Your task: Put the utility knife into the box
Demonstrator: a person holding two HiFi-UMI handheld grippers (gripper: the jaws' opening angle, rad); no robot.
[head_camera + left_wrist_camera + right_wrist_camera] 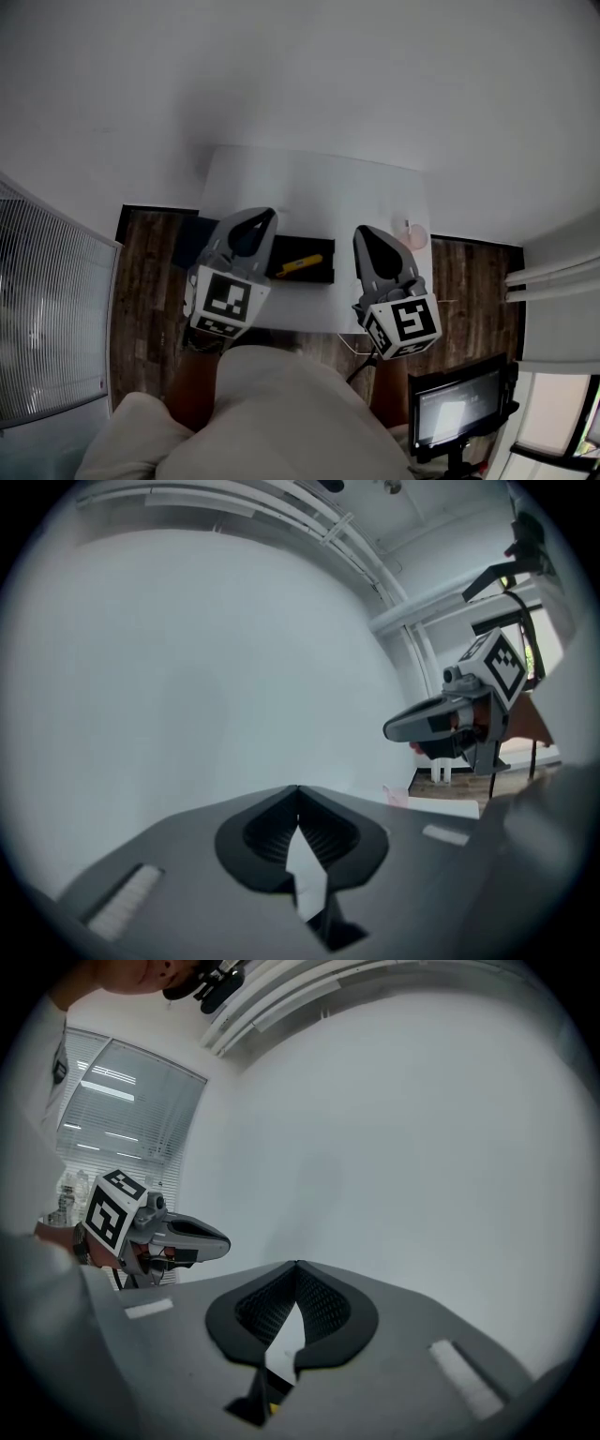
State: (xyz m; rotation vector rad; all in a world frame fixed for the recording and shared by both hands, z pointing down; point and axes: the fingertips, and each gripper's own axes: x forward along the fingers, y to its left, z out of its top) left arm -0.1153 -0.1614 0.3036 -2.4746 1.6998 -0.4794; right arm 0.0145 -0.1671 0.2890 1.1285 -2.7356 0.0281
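Yellow plastic utility knife (299, 264) was lying inside the shallow black box (314, 246). My left gripper (272, 212) and right gripper (361, 230) hung either side of the box, both pressed together and empty. I'd just back off without bumping it.

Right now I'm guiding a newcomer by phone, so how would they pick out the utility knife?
Find the white table. At its near edge, between the left gripper and the right gripper, sits a black box. The utility knife is the small yellow bar lying in it, the only bright yellow thing there.
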